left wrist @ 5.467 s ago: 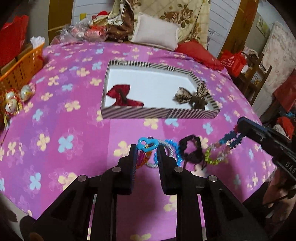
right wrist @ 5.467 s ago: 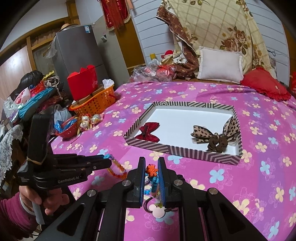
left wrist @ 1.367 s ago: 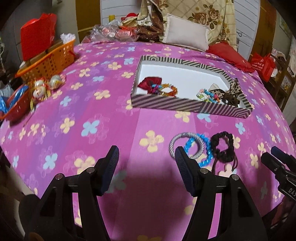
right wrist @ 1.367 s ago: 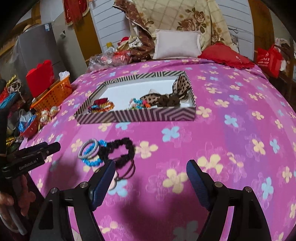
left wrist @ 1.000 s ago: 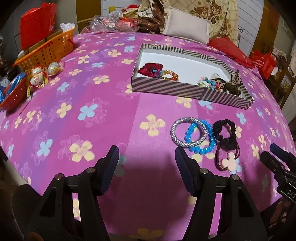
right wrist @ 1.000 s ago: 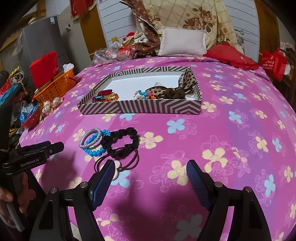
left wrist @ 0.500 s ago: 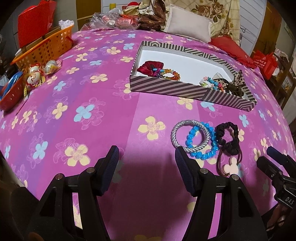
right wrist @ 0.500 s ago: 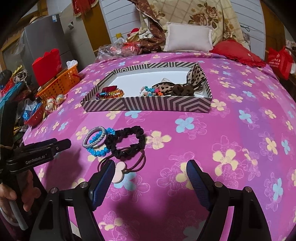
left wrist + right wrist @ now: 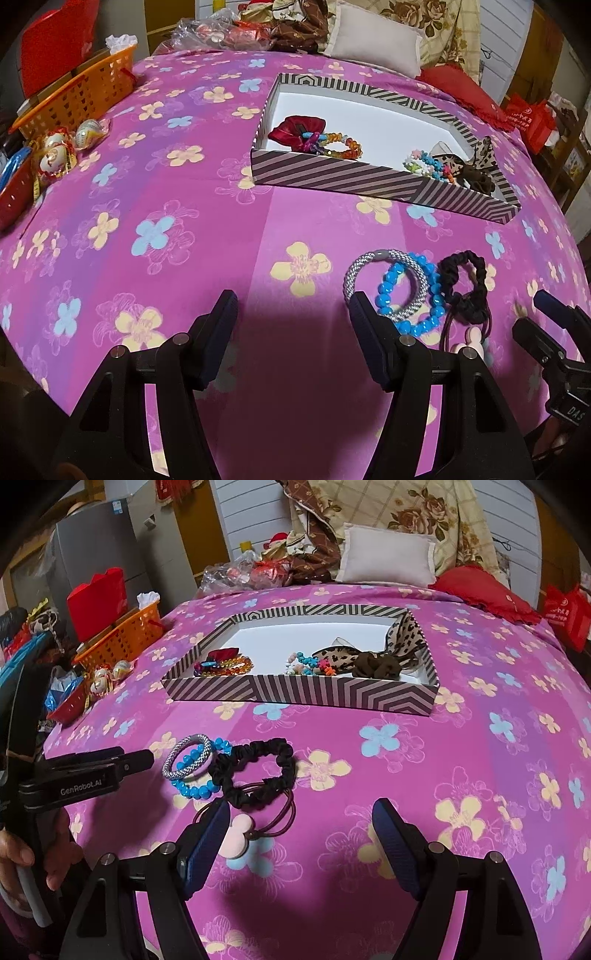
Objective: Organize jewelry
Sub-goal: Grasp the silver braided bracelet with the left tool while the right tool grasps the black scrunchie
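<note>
- Left gripper: spread wide, grasping nothing.
- Right gripper: likewise spread (nothing held).
- Bracelets and scrunchie lie near the tray.

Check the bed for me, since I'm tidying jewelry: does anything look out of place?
Yes. A silver mesh bangle, blue bead bracelet, black scrunchie and brown hair tie with a pink charm lie overlapping on the pink cover, outside the striped tray.

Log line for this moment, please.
left gripper: open, empty | right gripper: open, empty | tray: bows, bead bracelets | on cloth: silver bangle, blue bracelet, black scrunchie, hair tie
</note>
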`<move>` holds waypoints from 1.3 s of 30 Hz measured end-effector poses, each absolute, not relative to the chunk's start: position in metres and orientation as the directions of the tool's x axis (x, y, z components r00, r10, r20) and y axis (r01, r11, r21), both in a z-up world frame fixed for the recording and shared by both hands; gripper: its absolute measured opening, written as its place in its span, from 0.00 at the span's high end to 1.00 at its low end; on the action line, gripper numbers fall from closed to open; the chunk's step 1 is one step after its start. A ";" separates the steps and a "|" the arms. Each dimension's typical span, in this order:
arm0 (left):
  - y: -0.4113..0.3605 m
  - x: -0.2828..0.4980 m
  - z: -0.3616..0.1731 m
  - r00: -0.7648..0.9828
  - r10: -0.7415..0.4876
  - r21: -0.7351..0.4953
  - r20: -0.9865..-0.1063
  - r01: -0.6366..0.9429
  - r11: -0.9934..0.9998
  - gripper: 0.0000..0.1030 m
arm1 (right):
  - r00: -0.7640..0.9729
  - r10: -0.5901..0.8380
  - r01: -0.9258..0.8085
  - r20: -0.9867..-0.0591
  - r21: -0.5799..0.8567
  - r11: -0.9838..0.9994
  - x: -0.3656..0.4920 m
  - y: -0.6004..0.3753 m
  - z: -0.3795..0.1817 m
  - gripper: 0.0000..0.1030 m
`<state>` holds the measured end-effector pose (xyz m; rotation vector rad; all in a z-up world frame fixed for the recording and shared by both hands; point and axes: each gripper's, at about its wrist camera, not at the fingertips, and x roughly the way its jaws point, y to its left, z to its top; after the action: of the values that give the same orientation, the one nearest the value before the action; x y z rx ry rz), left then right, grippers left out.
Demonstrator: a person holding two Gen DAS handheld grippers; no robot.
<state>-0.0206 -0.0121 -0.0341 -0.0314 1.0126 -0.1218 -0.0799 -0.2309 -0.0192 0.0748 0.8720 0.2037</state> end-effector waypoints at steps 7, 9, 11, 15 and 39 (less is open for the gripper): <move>-0.017 -0.011 -0.038 0.513 -0.127 -0.074 -0.849 0.122 0.990 0.39 | 0.633 0.205 -0.152 -0.746 0.141 0.978 -0.067 -0.230 -0.017 0.25; -0.020 -0.009 -0.039 0.512 -0.127 -0.067 -0.849 0.134 0.989 0.39 | 0.640 0.204 -0.155 -0.741 0.135 0.979 -0.063 -0.230 -0.016 0.25; -0.022 -0.007 -0.039 0.510 -0.127 -0.062 -0.851 0.142 0.988 0.39 | 0.642 0.199 -0.157 -0.741 0.127 0.979 -0.056 -0.229 -0.016 0.26; -0.026 -0.003 -0.043 0.498 -0.127 -0.056 -0.858 0.155 0.986 0.39 | 0.623 0.207 -0.162 -0.754 0.134 0.978 -0.042 -0.227 -0.022 0.40; -0.040 0.006 -0.045 0.496 -0.182 -0.070 -0.849 0.235 0.970 0.94 | 0.606 0.215 -0.222 -0.766 0.098 0.970 -0.013 -0.214 -0.045 0.91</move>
<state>0.0062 -0.0395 -0.0449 0.0569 1.0208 -0.2521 -0.0126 -0.2144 -0.0453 -0.0074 0.8840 0.2527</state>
